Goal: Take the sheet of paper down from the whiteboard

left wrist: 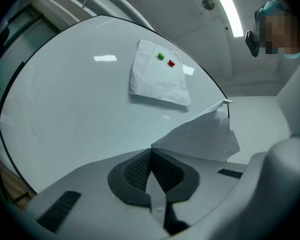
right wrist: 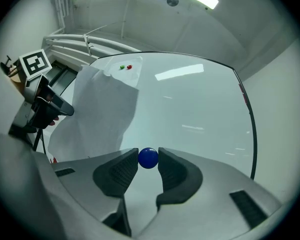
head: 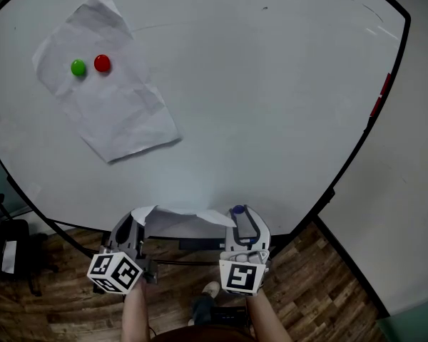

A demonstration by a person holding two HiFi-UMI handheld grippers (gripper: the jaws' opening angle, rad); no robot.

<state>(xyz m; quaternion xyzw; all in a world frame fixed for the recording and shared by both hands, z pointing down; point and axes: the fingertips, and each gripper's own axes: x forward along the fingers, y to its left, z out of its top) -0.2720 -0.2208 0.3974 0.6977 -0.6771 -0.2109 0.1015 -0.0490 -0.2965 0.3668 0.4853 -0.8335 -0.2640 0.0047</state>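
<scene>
Pinching one sheet [left wrist: 200, 134] by its edge, the left gripper [left wrist: 150, 153] is clamped tight, low before the whiteboard [head: 271, 105]. Right gripper [head: 239, 214] squeezes a blue magnet [right wrist: 148, 157]. A second sheet [head: 110, 105] hangs on the board under a green magnet [head: 78, 68] and a red magnet [head: 102, 63].

The left forearm [head: 134, 311] and right forearm [head: 268, 319] rise side by side from the bottom of the head view, each hand carrying its gripper pointed ahead and slightly up. The left gripper [head: 138, 218] has its jaws pinched together on an edge of a loose sheet of paper [left wrist: 205, 134]. The right gripper [head: 237, 212] has its jaws set apart, with both pads pressing on a small blue magnet [right wrist: 148, 158] between them.
</scene>
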